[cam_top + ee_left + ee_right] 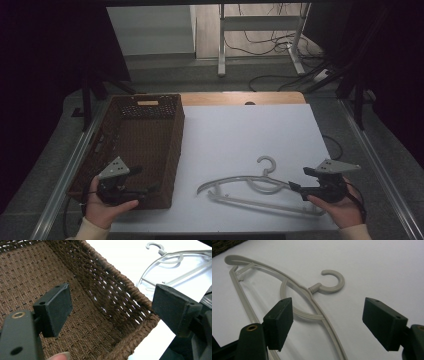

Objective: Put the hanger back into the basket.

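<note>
My right gripper [296,180] sits at the 4 o'clock corner of the white worktop [240,135], fingers [279,322] spread wide with nothing between them, hovering just above the shoulder of the pale plastic hanger [250,187]. The hanger lies flat at about 5 o'clock, hook [332,281] pointing toward 12. My left gripper [142,182] is at 7 o'clock over the near end of the brown wicker basket [172,150], fingers [56,310] also apart and empty, straddling the basket's near right corner.

The main risk, as I judge it: the hanger is thin and flush on the smooth sheet, so a shallow closure could skate it away or pinch only the curved inner loop and leave it dangling crooked. If it goes to the basket, a long arm could catch the woven rim [125,282].

Room is good between 12 and 3 o'clock on the sheet. The near edge lies close behind the hanger's lower bar, and the basket wall bounds the 9 o'clock side.
</note>
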Available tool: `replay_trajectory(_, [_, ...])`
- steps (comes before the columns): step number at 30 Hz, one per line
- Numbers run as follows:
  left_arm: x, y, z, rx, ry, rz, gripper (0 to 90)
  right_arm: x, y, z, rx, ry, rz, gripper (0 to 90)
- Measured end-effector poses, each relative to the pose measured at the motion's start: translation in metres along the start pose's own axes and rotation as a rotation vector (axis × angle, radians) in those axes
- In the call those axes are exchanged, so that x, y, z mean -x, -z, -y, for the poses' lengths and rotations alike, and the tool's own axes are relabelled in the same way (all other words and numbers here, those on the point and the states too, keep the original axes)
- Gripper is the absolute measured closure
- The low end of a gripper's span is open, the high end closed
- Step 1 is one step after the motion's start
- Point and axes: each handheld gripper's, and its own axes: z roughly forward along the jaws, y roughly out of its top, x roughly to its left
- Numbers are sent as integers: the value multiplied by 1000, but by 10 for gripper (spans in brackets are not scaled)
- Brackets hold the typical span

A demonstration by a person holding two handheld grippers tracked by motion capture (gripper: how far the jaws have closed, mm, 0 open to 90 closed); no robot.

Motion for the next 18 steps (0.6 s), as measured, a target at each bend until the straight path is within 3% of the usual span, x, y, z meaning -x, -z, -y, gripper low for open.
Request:
replay_trajectory(6, [1,1,-1,-2,-1,5,166,1,-2,-1,-32,-2,26,246])
replay_trajectory(18, [2,0,-1,-9,-4,12,167,2,-6,-1,-62,-1,14,251])
